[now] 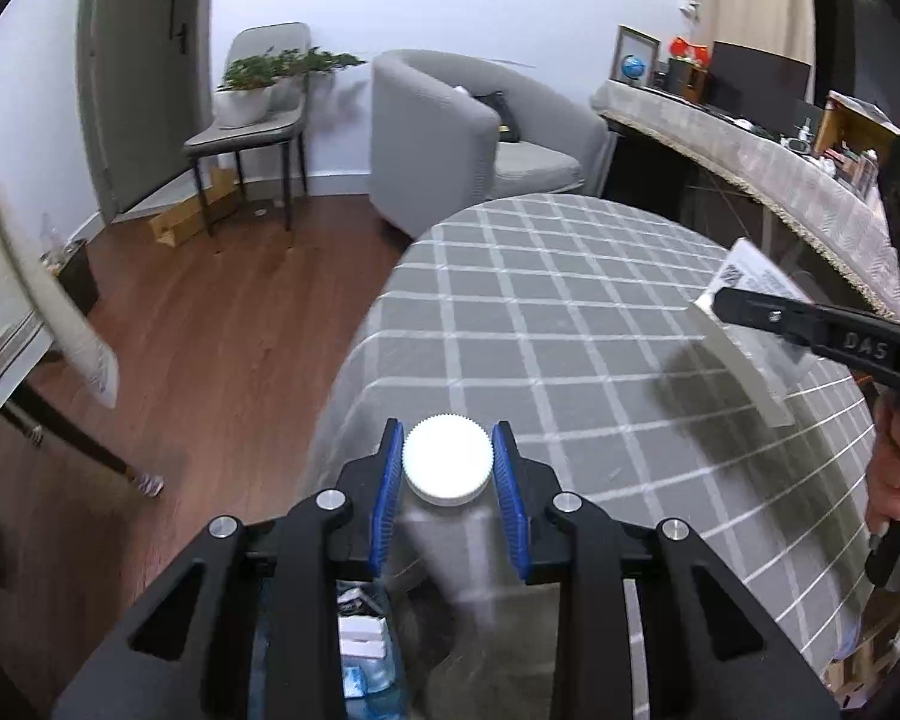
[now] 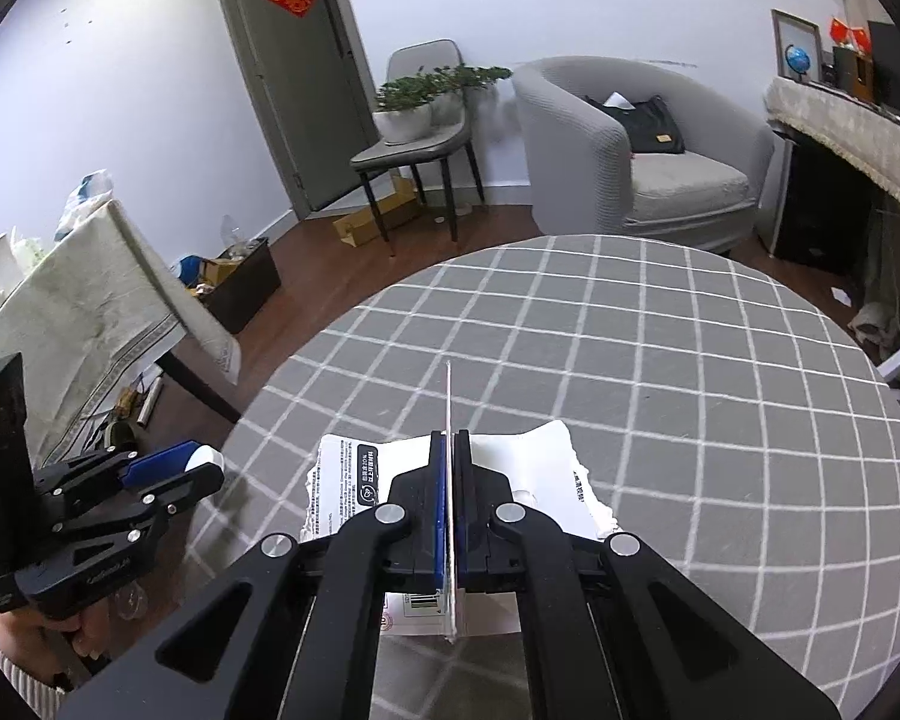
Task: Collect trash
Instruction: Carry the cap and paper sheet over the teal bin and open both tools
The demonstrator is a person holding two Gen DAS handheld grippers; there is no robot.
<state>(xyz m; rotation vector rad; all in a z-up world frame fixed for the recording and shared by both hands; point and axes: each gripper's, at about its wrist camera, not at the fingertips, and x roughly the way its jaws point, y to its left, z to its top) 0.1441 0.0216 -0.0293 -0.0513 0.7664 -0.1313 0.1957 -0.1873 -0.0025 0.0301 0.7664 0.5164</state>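
A clear plastic bottle (image 1: pixel 450 576) with a white ribbed cap (image 1: pixel 448 471) hangs in my left gripper (image 1: pixel 448 438), whose blue pads are shut on its neck, over the near left edge of the round table (image 1: pixel 570 300). From the right wrist view that left gripper (image 2: pixel 207 465) shows at the left with the cap (image 2: pixel 205 456) between its pads. My right gripper (image 2: pixel 449 435) is shut on a flat, torn white package (image 2: pixel 354 480) with printed text, held edge-on above the grey checked tablecloth (image 2: pixel 690 390). The left wrist view shows the right gripper (image 1: pixel 720 300) and package (image 1: pixel 744 354) at the right.
Beyond the table stand a grey armchair (image 2: pixel 642 144) and a chair bearing a potted plant (image 2: pixel 408 114), with cardboard boxes (image 2: pixel 378 216) on the wood floor. A cloth-covered side table (image 2: pixel 90 312) is at the left, a long cluttered counter (image 1: pixel 780 168) at the right.
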